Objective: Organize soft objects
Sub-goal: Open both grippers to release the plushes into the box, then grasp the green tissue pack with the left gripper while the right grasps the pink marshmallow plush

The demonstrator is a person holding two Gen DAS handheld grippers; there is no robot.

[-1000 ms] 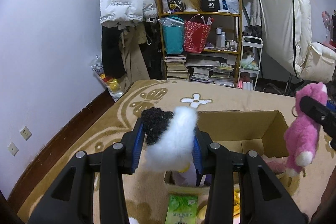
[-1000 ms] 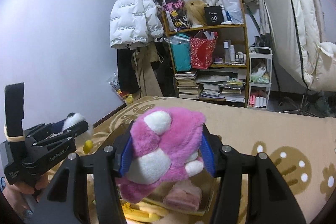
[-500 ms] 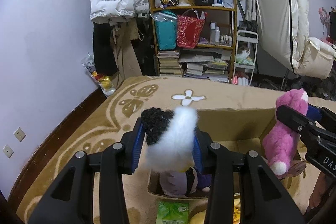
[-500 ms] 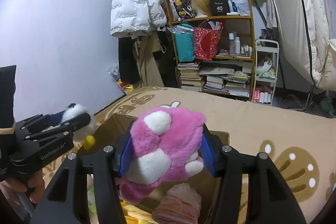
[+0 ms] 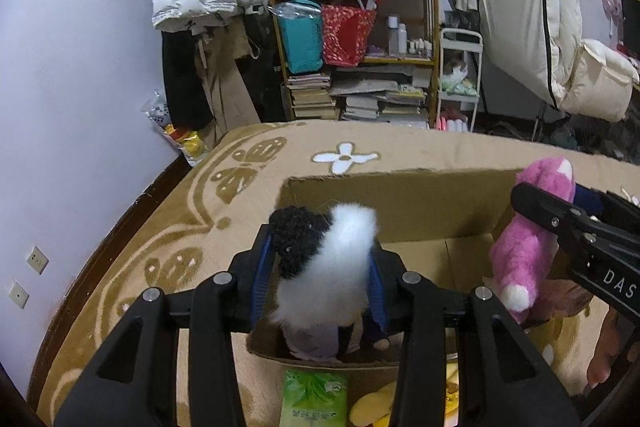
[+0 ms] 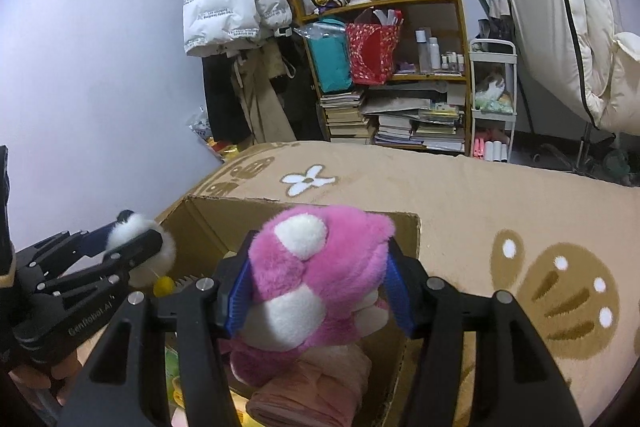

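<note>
Both grippers are sinking toward the box (image 5: pixel 404 203): left gripper (image 5: pixel 318 277) is clamping the panda toy (image 5: pixel 332 267), right gripper's (image 6: pixel 318 287) jaws are opening around the pink plush (image 6: pixel 320 267), drop imminent.

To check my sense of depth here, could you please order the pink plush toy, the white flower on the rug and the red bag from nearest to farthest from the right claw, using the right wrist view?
1. Pink plush toy: between the fingers of the right claw, whose jaws are opening.
2. White flower: on the rug, beyond the box.
3. Red bag: on the shelf at the far wall.
</note>
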